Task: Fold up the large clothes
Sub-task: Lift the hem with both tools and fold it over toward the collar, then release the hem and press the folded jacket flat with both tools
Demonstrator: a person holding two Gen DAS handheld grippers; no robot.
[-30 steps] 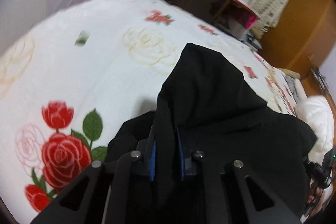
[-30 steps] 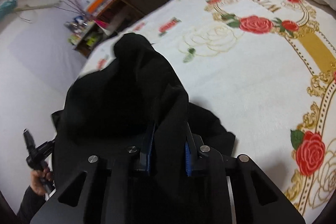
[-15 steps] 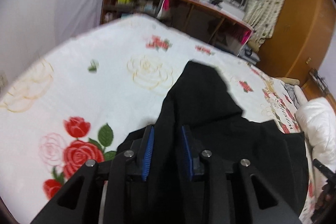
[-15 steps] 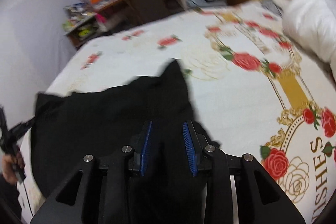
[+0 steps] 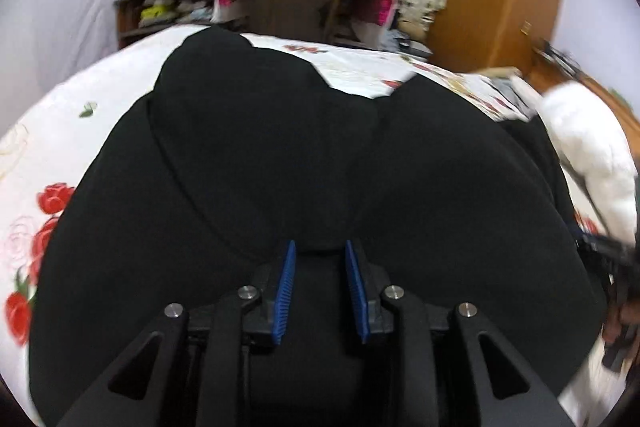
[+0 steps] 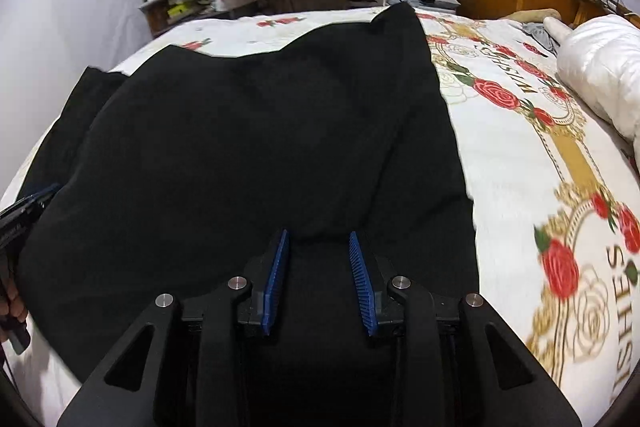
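black tongs [image 5: 320, 259], ribbed blue pads [image 5: 285, 291], silver screws [image 5: 245, 292]

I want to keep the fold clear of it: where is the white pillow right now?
The white pillow lies at the right edge of the right wrist view, on the rose-print bedspread, right of the black garment and apart from it.

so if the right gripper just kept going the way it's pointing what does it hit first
Most likely the black garment: the right gripper angles down at it, and the cloth fills the view ahead of its blue pads. The flowered bedspread lies beneath.
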